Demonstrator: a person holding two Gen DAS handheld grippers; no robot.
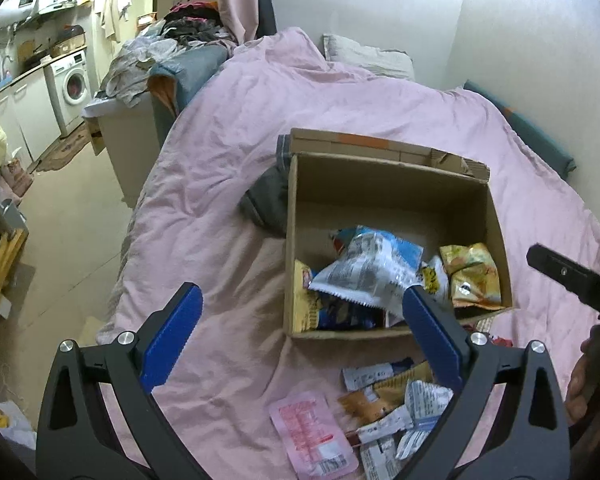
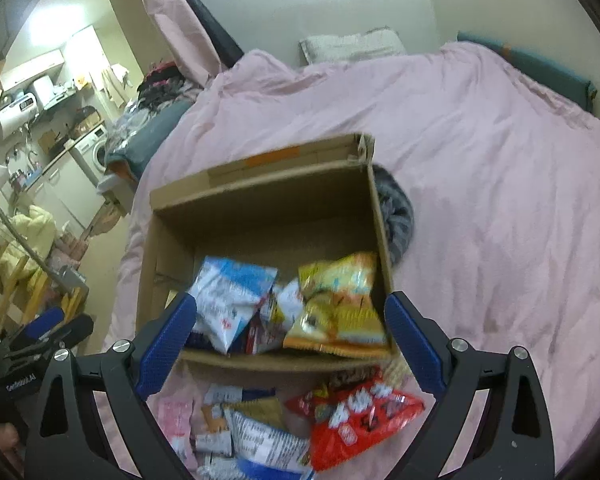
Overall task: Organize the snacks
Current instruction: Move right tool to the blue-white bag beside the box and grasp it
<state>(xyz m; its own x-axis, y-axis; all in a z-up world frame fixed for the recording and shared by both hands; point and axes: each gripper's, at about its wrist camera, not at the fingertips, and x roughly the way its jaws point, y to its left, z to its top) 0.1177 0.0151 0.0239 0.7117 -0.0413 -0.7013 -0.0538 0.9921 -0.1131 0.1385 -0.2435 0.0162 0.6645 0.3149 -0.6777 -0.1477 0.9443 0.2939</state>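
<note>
In the left wrist view your left claw (image 1: 300, 336) is spread wide and empty, hanging over the pink bedcover (image 1: 228, 184). The loose pile of small snack packets (image 1: 384, 412) lies at the lower centre, nearer than the open brown cardboard box (image 1: 392, 200) above it

In the right wrist view your right claw (image 2: 290, 344) is likewise spread and empty. The red crinkled snack bag (image 2: 356, 420) lies low right between its arms, long axis slanting, so this hand looks nearer. Kitchen units sit far left

Pink duvet (image 1: 300, 120) covers bed, pillow (image 1: 364, 56) at wall. Washing machine (image 1: 74, 84) far left, clothes pile (image 1: 172, 40) beside bed.
</note>
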